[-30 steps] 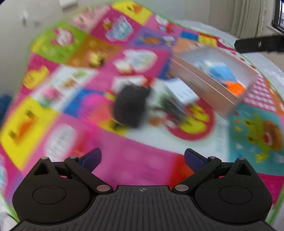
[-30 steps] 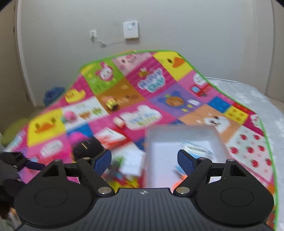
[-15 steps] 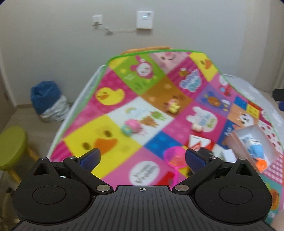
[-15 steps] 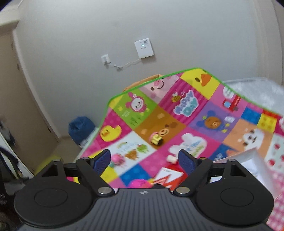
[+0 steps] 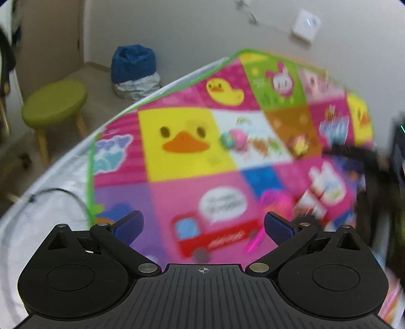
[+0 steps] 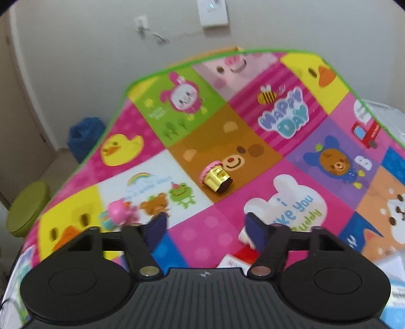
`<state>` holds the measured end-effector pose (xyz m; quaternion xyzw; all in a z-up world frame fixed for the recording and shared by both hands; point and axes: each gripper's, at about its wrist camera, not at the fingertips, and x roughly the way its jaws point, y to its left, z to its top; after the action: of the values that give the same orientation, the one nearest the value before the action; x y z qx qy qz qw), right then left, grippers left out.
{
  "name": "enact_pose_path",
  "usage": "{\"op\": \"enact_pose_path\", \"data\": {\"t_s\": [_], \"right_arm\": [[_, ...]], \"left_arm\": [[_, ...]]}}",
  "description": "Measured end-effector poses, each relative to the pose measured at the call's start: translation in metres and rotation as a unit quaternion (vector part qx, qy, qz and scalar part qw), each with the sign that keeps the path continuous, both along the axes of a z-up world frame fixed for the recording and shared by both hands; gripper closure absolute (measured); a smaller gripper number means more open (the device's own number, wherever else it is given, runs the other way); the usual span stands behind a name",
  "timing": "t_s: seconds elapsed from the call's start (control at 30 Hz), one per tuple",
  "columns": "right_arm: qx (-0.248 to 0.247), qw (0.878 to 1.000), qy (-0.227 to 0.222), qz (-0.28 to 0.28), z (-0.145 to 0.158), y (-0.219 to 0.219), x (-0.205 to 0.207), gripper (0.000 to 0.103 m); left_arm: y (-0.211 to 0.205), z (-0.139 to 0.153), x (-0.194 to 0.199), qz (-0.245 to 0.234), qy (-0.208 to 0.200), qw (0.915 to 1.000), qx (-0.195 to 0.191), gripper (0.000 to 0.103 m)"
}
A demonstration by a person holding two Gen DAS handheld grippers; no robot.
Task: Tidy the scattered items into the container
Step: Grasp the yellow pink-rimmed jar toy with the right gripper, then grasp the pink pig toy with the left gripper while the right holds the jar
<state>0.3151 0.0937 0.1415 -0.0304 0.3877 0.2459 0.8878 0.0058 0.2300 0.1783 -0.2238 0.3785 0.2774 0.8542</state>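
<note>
Blue rubbery pads on black arms fill the bottom of both views. The left gripper (image 5: 201, 225) has its jaws spread wide, nothing between them, just the mat's red truck square showing through. The right gripper (image 6: 205, 229) has just been narrowing, its jaws about half apart, and nothing sits between them either, only a pink square of the play mat (image 6: 253, 121).

Counting loose stuff: one pink toy (image 6: 119, 213) at lower left of the right view, just past the left pad; one gold-and-pink cupcake toy (image 6: 215, 175) lying tipped over mid-frame on the brown bear square; one pink comb-looking thing (image 5: 274, 203), blurry, at centre right of the left view. Some white and red card packs poke in at lower right of the right view; can't count them. I can't pick out the container in either shot.

Further back: one green stool (image 5: 54, 102) upper left in the left view, one blue bag (image 5: 134, 64) on the floor by the beige wall, one white wall box (image 6: 213, 12) top centre with a cable hanging beside it.
</note>
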Motion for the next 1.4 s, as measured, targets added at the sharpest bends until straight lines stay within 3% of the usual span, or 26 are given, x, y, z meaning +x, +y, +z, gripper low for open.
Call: {"op": "enact_pose_path", "data": {"t_s": [0.13, 0.2, 0.37, 0.47, 0.53, 0.6, 0.67, 0.8, 0.87, 1.0, 1.07, 1.23, 1.3, 1.33, 1.4], "right_arm": [[-0.021, 0.999, -0.009, 0.023, -0.016, 0.032, 0.043, 0.039], [-0.042, 0.998, -0.021, 0.045, -0.027, 0.051, 0.065, 0.034], [-0.102, 0.992, -0.031, 0.069, -0.066, 0.083, 0.116, 0.034], [-0.12, 0.988, -0.022, 0.098, -0.087, 0.091, 0.136, 0.034], [-0.127, 0.982, -0.022, 0.136, -0.095, 0.092, 0.14, 0.051], [-0.124, 0.975, -0.046, 0.177, -0.094, 0.087, 0.134, 0.051], [-0.088, 0.974, -0.059, 0.2, -0.08, 0.066, 0.119, 0.051], [0.029, 0.975, -0.024, 0.22, -0.032, -0.012, 0.083, 0.051], [0.086, 0.969, 0.009, 0.232, -0.008, -0.062, 0.065, 0.05], [0.187, 0.948, 0.112, 0.233, 0.015, -0.136, 0.033, 0.05], [0.191, 0.946, 0.138, 0.223, 0.014, -0.157, 0.015, 0.05], [0.138, 0.957, 0.152, 0.207, -0.002, -0.188, -0.028, 0.05], [0.12, 0.957, 0.169, 0.2, -0.01, -0.194, -0.039, 0.05], [0.114, 0.957, 0.179, 0.197, -0.013, -0.197, -0.044, 0.05], [0.105, 0.954, 0.203, 0.194, -0.02, -0.2, -0.052, 0.05]], "left_arm": [[0.001, 0.026, -0.013, 0.038, -0.01, 0.9992, 0.012, 0.0], [0.001, 0.032, -0.015, 0.057, -0.013, 0.9982, 0.014, 0.0], [0.0, 0.038, -0.009, 0.121, 0.018, 0.9924, 0.012, 0.0], [-0.002, 0.036, 0.015, 0.094, 0.04, 0.9945, 0.02, 0.0], [-0.003, 0.025, 0.045, 0.047, 0.06, 0.9961, 0.045, 0.0], [-0.003, 0.006, 0.081, 0.001, 0.07, 0.9943, 0.08, 0.0], [0.0, -0.017, 0.118, -0.016, 0.068, 0.9917, 0.108, 0.0], [0.019, -0.06, 0.187, -0.022, 0.046, 0.9939, 0.098, 0.0], [0.027, -0.084, 0.22, -0.04, 0.052, 0.9924, 0.104, 0.0], [0.037, -0.131, 0.275, -0.064, 0.111, 0.9773, 0.169, 0.0], [0.047, -0.141, 0.288, -0.049, 0.109, 0.9799, 0.16, 0.0], [0.061, -0.151, 0.308, -0.031, 0.105, 0.984, 0.141, 0.0], [0.062, -0.15, 0.314, -0.028, 0.108, 0.9854, 0.128, 0.008], [0.061, -0.148, 0.316, -0.033, 0.107, 0.987, 0.116, 0.026], [0.054, -0.142, 0.317, -0.05, 0.117, 0.9857, 0.11, 0.029]]}}
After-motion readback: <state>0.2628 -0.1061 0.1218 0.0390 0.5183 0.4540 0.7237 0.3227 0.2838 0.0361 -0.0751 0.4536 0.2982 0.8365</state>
